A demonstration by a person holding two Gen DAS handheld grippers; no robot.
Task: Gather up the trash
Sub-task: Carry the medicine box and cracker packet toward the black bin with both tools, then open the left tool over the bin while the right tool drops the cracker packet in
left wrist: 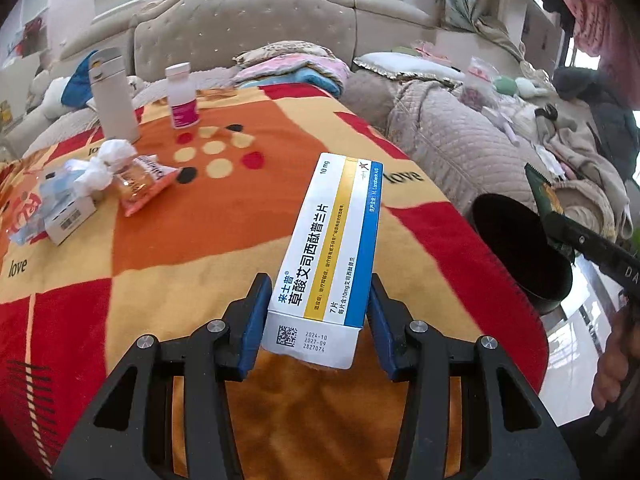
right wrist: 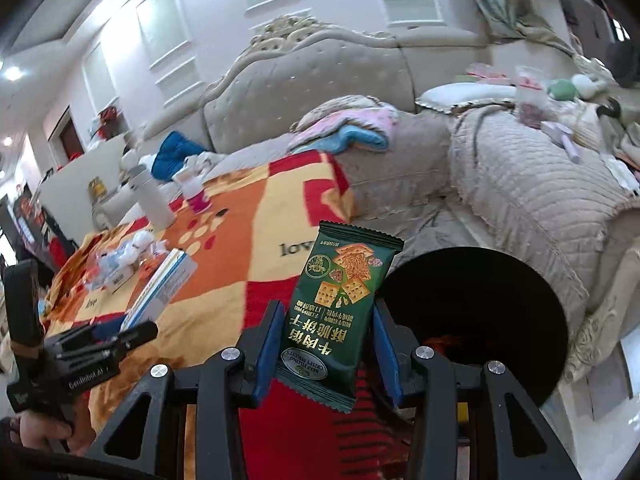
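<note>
— Cardboard in our left gripper (left wrist: 320,320), wasn't it?
— Yes: jaws clamped on one medicine box (left wrist: 328,256); our right gripper (right wrist: 326,344) pinched one green biscuit packet (right wrist: 340,304), both near the black bin (right wrist: 480,320), we judged for dropping.
— Left on the blanket (left wrist: 180,248)?
— One tissue wad (left wrist: 106,164), one orange wrapper (left wrist: 144,188), two bottles.

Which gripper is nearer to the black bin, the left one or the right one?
Right. The right gripper, holding the green packet, is just beside the bin rim. The left gripper, holding the box, is farther back over the blanket.
</note>
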